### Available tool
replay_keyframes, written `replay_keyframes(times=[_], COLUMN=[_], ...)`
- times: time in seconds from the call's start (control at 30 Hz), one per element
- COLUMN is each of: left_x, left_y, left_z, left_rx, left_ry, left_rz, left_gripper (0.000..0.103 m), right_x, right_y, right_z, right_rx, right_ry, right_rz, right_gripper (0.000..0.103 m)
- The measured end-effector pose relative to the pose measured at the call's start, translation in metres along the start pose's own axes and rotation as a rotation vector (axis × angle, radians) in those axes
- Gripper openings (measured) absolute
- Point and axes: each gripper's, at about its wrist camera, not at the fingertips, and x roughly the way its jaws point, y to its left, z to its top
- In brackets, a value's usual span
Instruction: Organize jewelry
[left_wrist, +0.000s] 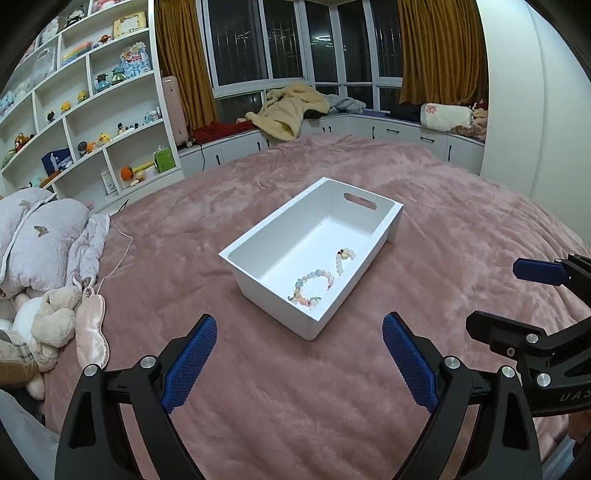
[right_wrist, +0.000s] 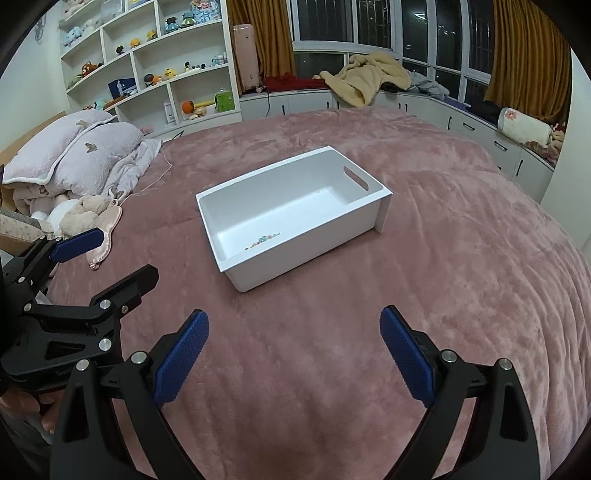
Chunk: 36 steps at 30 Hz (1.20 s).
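Note:
A white handled box sits on the pink bed cover just ahead of both grippers. Inside it, near the front corner, lie a pastel bead bracelet and a second pale bracelet. In the right wrist view only a few beads show over the box's near wall. My left gripper hovers open and empty just short of the box, and shows in the right wrist view as the left gripper. My right gripper is open and empty too, and appears at the right as the right gripper.
Pillows, plush toys and a pink eye mask lie at the bed's left. White toy shelves stand beyond them. A window bench with a yellow blanket runs along the back.

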Motion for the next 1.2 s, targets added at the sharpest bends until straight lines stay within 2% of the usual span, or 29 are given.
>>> replay_keyframes(times=[0.57,1.2], left_x=[0.001,-0.003], left_y=[0.001,0.004], left_z=[0.003,0.008], left_rx=[0.002,0.011], left_ry=[-0.027,-0.035], left_rz=[0.019,0.020], left_gripper=[0.092,0.092], right_x=[-0.004,-0.005], right_y=[0.007,0.004], right_z=[0.011,0.009], right_rx=[-0.008,-0.003], right_ry=[-0.040,-0.050], right_rz=[0.009,0.011], right_gripper=[0.092,0.092])
